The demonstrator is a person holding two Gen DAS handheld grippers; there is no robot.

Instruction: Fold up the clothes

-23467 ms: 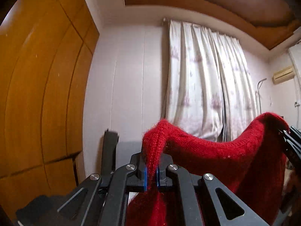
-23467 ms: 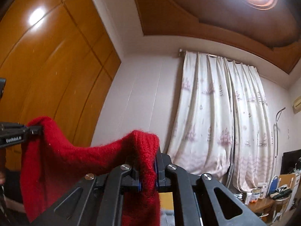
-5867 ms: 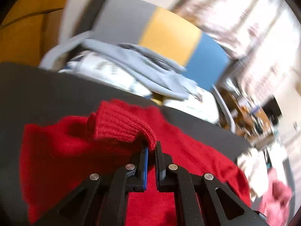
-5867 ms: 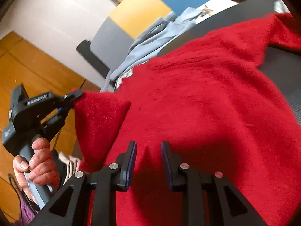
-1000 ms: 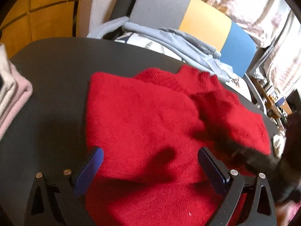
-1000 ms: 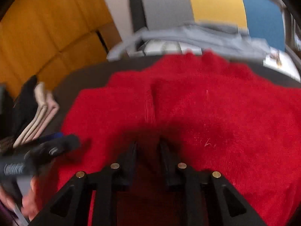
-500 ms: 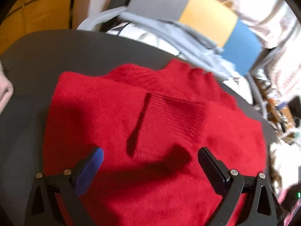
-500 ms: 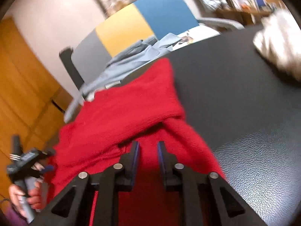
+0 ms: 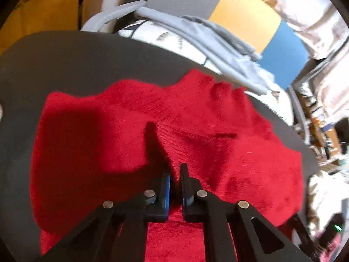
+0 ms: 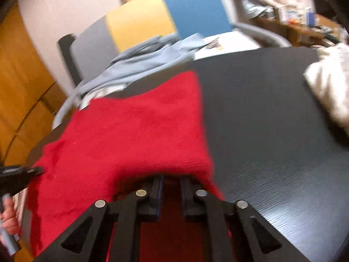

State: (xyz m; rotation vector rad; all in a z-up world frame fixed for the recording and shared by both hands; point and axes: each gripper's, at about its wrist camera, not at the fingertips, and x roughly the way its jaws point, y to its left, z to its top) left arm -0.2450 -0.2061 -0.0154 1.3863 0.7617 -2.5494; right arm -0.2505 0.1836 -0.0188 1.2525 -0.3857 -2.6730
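Observation:
A red knit sweater point(image 9: 218, 131) lies spread on the black table point(image 9: 76, 65), its far edge near the chair. In the left wrist view my left gripper point(image 9: 175, 174) is shut on a raised pinch of the sweater at its near edge. In the right wrist view the sweater point(image 10: 141, 131) drapes over the fingertips of my right gripper point(image 10: 171, 180), which is shut on its near right edge. The left gripper point(image 10: 19, 172) also shows at the sweater's left edge, held by a hand point(image 10: 8, 220).
A chair point(image 9: 244, 21) with a grey, yellow and blue back stands behind the table, a grey-blue garment point(image 9: 207, 35) draped on its seat. A whitish heap of clothes point(image 10: 329, 87) lies at the table's right side. Bare black table point(image 10: 272, 131) stretches between sweater and heap.
My left gripper, wide open half a second ago, has closed on the sweater's near edge. The right gripper has come lower, and the sweater's edge now covers its fingertips.

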